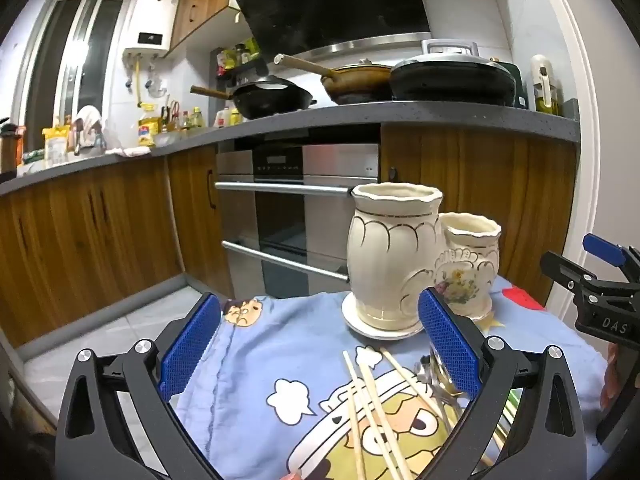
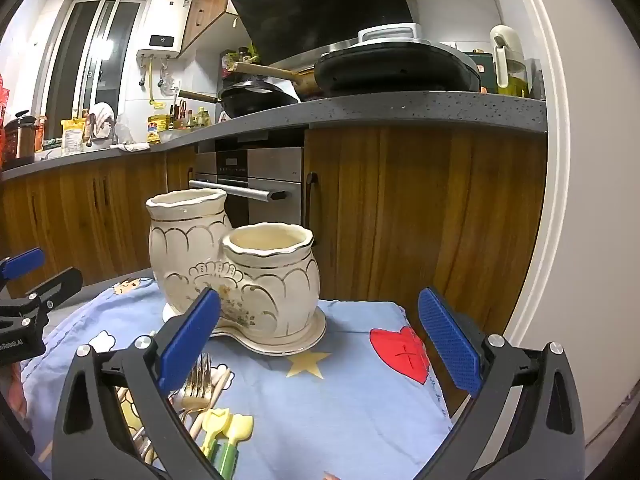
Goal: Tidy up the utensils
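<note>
A cream ceramic utensil holder with a tall pot [image 1: 390, 256] and a shorter pot [image 1: 470, 268] stands on its saucer on a blue cartoon cloth [image 1: 280, 360]. Wooden chopsticks [image 1: 368, 412] and metal spoons [image 1: 434, 376] lie on the cloth in front of it. My left gripper [image 1: 320, 344] is open above the chopsticks, holding nothing. In the right wrist view the holder [image 2: 240, 276] stands ahead; a metal fork [image 2: 198, 384] and yellow-green forks [image 2: 226, 430] lie at lower left. My right gripper [image 2: 320, 344] is open and empty over the cloth [image 2: 340, 392].
Wooden kitchen cabinets [image 1: 92, 232] and a steel oven [image 1: 300, 208] stand behind the table, under a grey counter [image 1: 360, 116] with pans. The right gripper's body [image 1: 600, 292] shows at the right edge of the left wrist view. The cloth's far edge drops to a tiled floor [image 1: 100, 336].
</note>
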Action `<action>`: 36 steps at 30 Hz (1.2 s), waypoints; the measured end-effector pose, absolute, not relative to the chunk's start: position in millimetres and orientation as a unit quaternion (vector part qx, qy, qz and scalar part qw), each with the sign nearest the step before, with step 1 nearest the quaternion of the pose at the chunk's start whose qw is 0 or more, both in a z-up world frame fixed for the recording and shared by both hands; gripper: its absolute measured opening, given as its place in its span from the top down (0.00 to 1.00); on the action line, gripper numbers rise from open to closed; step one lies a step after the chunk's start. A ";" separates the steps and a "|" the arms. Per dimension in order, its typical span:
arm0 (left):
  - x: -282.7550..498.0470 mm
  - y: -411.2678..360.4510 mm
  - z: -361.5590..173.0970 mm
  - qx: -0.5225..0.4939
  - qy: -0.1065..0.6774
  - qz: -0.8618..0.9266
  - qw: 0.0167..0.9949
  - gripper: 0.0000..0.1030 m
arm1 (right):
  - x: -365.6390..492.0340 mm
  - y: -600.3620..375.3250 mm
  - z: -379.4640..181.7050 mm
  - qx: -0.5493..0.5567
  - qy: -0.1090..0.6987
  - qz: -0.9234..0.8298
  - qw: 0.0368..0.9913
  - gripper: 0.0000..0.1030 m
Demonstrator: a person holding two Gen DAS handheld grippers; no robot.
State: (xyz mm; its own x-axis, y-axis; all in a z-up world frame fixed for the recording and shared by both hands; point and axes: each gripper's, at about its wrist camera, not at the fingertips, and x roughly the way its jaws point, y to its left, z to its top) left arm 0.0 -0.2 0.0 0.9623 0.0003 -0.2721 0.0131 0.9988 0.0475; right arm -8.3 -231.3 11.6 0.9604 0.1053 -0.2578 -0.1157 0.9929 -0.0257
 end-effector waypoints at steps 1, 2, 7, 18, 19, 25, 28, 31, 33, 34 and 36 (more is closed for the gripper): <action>0.3 0.9 0.1 0.015 0.141 -0.005 0.990 0.05 | -8.0 -231.0 11.5 -0.021 0.131 0.056 0.990 0.05; 0.4 0.9 0.1 0.014 0.142 -0.006 0.990 0.05 | -7.6 -230.8 11.4 -0.021 0.132 0.056 0.989 0.05; 0.6 1.1 0.1 0.014 0.142 -0.005 0.990 0.05 | -7.5 -231.1 11.4 -0.021 0.135 0.059 0.989 0.05; 0.4 1.0 0.1 0.015 0.142 -0.005 0.990 0.05 | -8.7 -231.1 12.4 -0.022 0.135 0.058 0.989 0.05; 0.5 1.0 0.1 0.015 0.142 -0.005 0.990 0.05 | -9.0 -231.1 12.5 -0.022 0.135 0.058 0.989 0.05; 0.5 0.9 0.0 0.016 0.143 -0.005 0.990 0.05 | -8.5 -231.2 12.0 -0.022 0.135 0.058 0.989 0.05; 0.6 0.8 0.0 0.016 0.143 -0.005 0.990 0.05 | -8.8 -231.3 12.2 -0.022 0.135 0.058 0.989 0.05; 0.6 0.9 0.0 0.016 0.143 -0.005 0.990 0.05 | -8.6 -231.5 12.1 -0.022 0.135 0.058 0.989 0.05; 0.6 0.8 0.0 0.016 0.143 -0.005 0.990 0.05 | -8.7 -231.5 12.3 -0.021 0.135 0.058 0.989 0.05; 0.5 0.8 0.0 0.016 0.143 -0.005 0.990 0.05 | -8.6 -231.5 12.2 -0.021 0.135 0.058 0.989 0.05; 0.7 0.8 0.0 0.016 0.143 -0.005 0.990 0.05 | -8.8 -231.6 12.4 -0.021 0.135 0.058 0.989 0.05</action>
